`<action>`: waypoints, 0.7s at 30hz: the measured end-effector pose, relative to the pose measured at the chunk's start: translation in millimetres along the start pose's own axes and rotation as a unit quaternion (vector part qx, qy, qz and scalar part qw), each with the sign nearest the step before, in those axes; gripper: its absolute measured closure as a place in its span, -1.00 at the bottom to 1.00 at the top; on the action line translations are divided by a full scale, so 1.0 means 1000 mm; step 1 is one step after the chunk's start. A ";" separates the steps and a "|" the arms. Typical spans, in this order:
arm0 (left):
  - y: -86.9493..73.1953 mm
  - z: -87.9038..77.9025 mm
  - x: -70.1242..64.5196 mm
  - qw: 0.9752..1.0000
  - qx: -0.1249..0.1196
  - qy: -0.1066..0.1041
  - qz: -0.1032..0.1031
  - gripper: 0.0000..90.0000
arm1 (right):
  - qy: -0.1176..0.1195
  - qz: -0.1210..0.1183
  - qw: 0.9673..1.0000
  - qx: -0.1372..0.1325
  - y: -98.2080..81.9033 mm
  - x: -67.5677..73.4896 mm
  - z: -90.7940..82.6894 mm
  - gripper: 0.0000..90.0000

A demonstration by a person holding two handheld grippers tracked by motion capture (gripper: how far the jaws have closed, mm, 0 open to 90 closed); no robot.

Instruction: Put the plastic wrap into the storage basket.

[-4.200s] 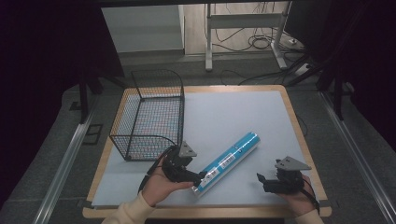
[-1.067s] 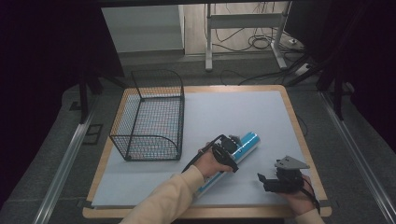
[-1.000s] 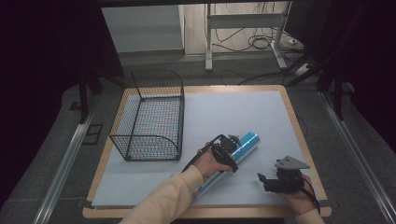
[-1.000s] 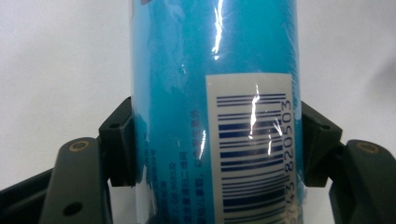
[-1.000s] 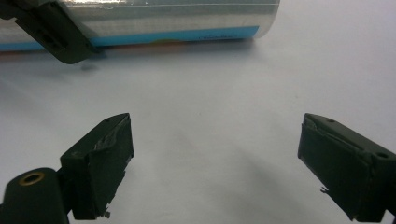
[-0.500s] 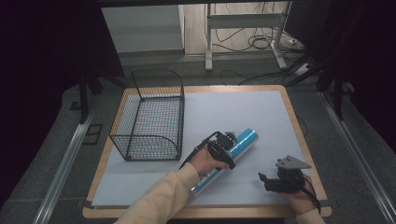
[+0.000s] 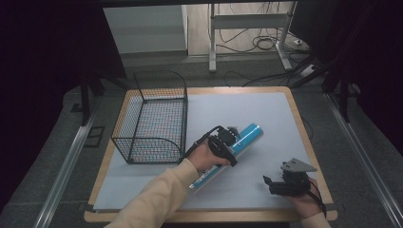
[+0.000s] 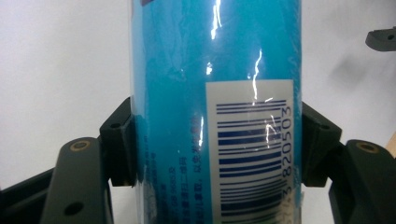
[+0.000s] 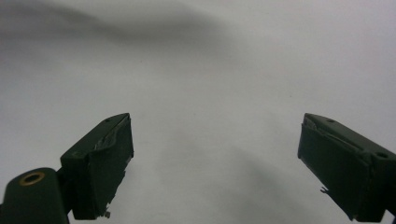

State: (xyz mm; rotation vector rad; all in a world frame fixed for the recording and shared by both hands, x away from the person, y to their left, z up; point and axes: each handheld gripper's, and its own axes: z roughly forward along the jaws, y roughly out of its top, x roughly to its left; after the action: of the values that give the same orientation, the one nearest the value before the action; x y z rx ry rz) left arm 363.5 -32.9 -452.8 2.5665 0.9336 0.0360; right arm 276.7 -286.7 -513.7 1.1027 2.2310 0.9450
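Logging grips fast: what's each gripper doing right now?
Left gripper: closed on the blue tube.
Right gripper: open, holding nothing, over the table.

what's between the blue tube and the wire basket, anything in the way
Nothing visible does. The blue tube, clamped in the left hand-held gripper, lies right of the wire basket, with only bare white table cover between them. The basket's right wall is its tall side, so the tube would probably have to go over it.

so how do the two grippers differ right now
The left gripper is shut on the blue tube, pads pressing both its sides; the right gripper is open with nothing between its jaws. The left sits mid-table, the right near the table's front edge. Both are hand-held with black jaws.
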 end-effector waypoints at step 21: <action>0.006 -0.023 0.005 1.000 -0.007 0.008 0.006 -0.29 | 0.000 0.000 1.000 0.000 0.000 0.000 0.000 -0.76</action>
State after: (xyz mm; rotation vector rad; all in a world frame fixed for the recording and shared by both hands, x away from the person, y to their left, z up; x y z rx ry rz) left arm 367.4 -25.6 -429.5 2.5632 0.9215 0.0658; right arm 276.8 -286.9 -513.8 1.1028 2.2307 0.9468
